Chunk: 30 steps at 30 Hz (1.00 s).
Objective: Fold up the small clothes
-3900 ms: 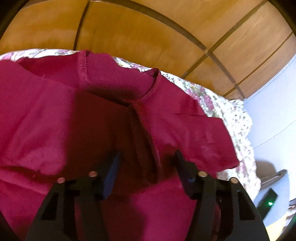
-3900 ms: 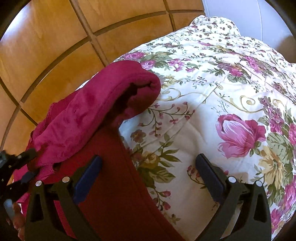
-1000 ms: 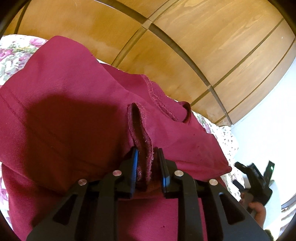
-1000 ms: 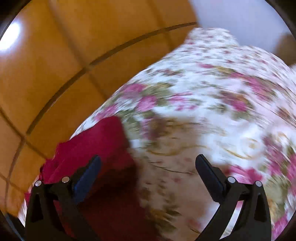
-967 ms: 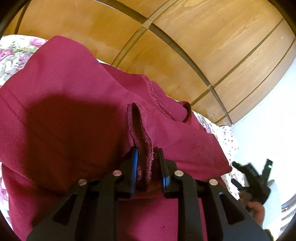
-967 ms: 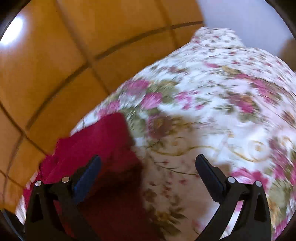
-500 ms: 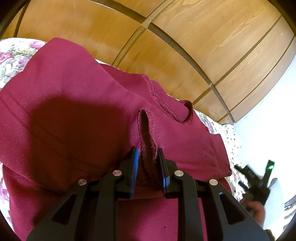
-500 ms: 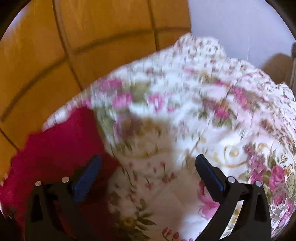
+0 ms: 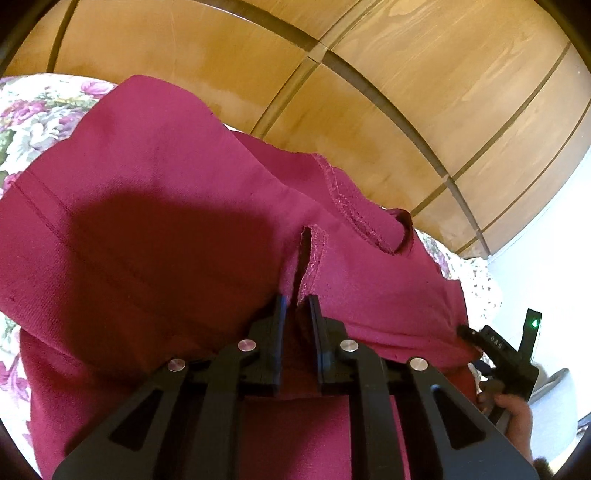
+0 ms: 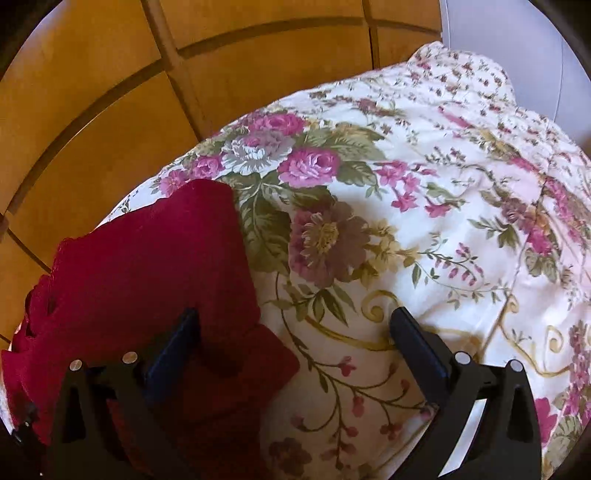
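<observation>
One dark red knit garment [image 9: 155,229] lies crumpled at the floral quilt's [image 10: 424,192] wooden-panel edge; the left gripper [image 9: 296,301] has just been closing and now pinches its hem, while the right gripper [image 10: 295,325], jaws wide, has swung onto its corner

Wooden panelled wall [image 9: 369,92] behind floral bedspread [image 10: 424,221]; white wall [image 10: 498,33] beside.

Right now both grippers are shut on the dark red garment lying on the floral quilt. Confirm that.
Only the left gripper is shut on the dark red garment. The right wrist view shows the right gripper open, one finger above the garment, the other above the floral quilt.
</observation>
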Motion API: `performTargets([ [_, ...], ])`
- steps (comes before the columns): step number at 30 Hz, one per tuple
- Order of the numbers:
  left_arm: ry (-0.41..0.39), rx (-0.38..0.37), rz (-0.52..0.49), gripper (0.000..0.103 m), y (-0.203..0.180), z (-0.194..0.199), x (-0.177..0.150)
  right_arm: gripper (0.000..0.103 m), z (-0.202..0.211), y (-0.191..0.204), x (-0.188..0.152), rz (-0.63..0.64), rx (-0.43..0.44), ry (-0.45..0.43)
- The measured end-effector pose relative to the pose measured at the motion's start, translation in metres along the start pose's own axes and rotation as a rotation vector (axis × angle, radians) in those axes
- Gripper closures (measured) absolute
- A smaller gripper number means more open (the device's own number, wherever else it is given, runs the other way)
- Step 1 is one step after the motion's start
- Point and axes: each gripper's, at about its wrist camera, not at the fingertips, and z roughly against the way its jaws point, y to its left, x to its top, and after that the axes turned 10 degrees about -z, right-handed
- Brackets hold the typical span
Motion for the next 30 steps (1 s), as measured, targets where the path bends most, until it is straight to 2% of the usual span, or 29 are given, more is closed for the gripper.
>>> performTargets([
  [4, -0.008, -0.023, 0.015, 0.09, 0.003, 0.003, -0.001, 0.002, 0.034, -0.017, -0.012, -0.075, 0.042, -0.038],
  [6, -0.014, -0.043, 0.022, 0.09, 0.004, 0.004, -0.001, 0.002, 0.049, -0.023, -0.019, -0.071, 0.059, -0.038],
  [13, -0.019, -0.052, 0.032, 0.087, 0.003, 0.009, -0.002, 0.002, 0.097, -0.042, -0.058, -0.01, 0.151, 0.026],
  [14, -0.018, -0.055, 0.023, 0.078, 0.001, 0.011, -0.002, 0.002, 0.104, -0.047, -0.063, -0.021, 0.164, 0.043],
  [15, -0.014, -0.058, 0.007, 0.063, -0.003, 0.012, -0.002, 0.002, 0.108, -0.051, -0.065, -0.033, 0.179, 0.055],
  [16, -0.008, -0.057, -0.027, 0.054, -0.009, 0.018, -0.003, 0.002, 0.112, -0.057, -0.068, -0.053, 0.201, 0.074],
  [18, -0.005, -0.035, -0.1, 0.022, -0.024, 0.03, -0.007, 0.002, 0.116, -0.064, -0.072, -0.067, 0.229, 0.101],
  [20, -0.027, -0.001, -0.178, 0.015, -0.039, 0.048, -0.017, 0.002, 0.119, -0.069, -0.076, -0.071, 0.245, 0.134],
  [22, -0.012, -0.021, -0.198, 0.015, -0.042, 0.062, -0.027, 0.002, 0.119, -0.074, -0.079, -0.084, 0.251, 0.169],
  [27, 0.027, -0.024, -0.115, 0.015, -0.024, 0.088, -0.049, 0.003, 0.119, -0.098, -0.088, -0.197, 0.313, 0.244],
  [30, 0.035, -0.022, -0.063, 0.014, -0.008, 0.105, -0.063, 0.003, 0.122, -0.106, -0.094, -0.208, 0.342, 0.285],
])
